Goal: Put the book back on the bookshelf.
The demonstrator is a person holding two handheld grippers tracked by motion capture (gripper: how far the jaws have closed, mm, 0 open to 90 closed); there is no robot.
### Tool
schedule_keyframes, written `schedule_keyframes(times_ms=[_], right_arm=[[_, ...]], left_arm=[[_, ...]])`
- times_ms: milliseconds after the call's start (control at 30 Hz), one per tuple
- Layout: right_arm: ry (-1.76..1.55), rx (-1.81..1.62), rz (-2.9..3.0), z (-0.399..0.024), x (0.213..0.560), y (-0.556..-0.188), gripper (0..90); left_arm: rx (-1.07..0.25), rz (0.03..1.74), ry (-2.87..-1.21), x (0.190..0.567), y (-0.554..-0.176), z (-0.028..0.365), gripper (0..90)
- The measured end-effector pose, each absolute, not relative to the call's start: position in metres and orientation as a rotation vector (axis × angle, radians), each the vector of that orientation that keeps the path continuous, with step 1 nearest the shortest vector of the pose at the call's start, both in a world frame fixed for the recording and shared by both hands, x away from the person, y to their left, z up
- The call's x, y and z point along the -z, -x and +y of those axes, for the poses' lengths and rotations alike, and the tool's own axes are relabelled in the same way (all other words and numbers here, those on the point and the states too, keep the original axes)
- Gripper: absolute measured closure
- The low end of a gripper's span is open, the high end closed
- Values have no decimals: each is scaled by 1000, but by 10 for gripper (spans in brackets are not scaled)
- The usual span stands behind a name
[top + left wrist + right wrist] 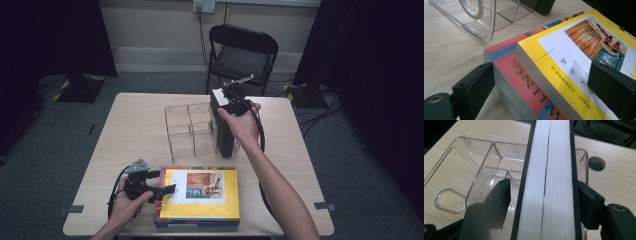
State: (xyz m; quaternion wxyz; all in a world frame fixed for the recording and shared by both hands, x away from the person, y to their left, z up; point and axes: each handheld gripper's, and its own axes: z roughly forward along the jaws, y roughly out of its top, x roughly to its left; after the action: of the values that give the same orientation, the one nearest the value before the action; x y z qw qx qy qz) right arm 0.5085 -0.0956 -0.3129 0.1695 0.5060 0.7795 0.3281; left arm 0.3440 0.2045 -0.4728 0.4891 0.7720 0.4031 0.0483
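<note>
A thick black-covered book (223, 132) stands upright at the right end of a clear acrylic rack (190, 125), its white page edge (549, 182) facing the right gripper view. My right gripper (229, 101) (544, 188) straddles the top of the book. It is open: one pad stands off the cover and the other lies against it. A yellow book (200, 192) (574, 50) lies flat on a red one (524, 82) near the table's front edge. My left gripper (167, 182) (540, 72) is open around the stack's left corner, with neither pad pressing.
The rack's left compartments (474, 165) hold nothing. A cable hole (596, 163) pierces the wooden table (130, 130) beyond the rack. A black folding chair (242, 55) stands behind the table's far edge. Dark curtains hang on both sides.
</note>
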Motion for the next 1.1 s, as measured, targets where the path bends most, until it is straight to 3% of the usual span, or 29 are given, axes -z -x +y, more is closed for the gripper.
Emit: schedule_keyframes(times_ms=[733,1100], right_arm=[[-1154,-1427,2066,-145,368,-450,292],[-1143,-1461,2078,-146,380,-441,366]], left_arm=[[-119,986,-1874,473,-344,204,70],[-119,983,-1876,473,-344,204,67]])
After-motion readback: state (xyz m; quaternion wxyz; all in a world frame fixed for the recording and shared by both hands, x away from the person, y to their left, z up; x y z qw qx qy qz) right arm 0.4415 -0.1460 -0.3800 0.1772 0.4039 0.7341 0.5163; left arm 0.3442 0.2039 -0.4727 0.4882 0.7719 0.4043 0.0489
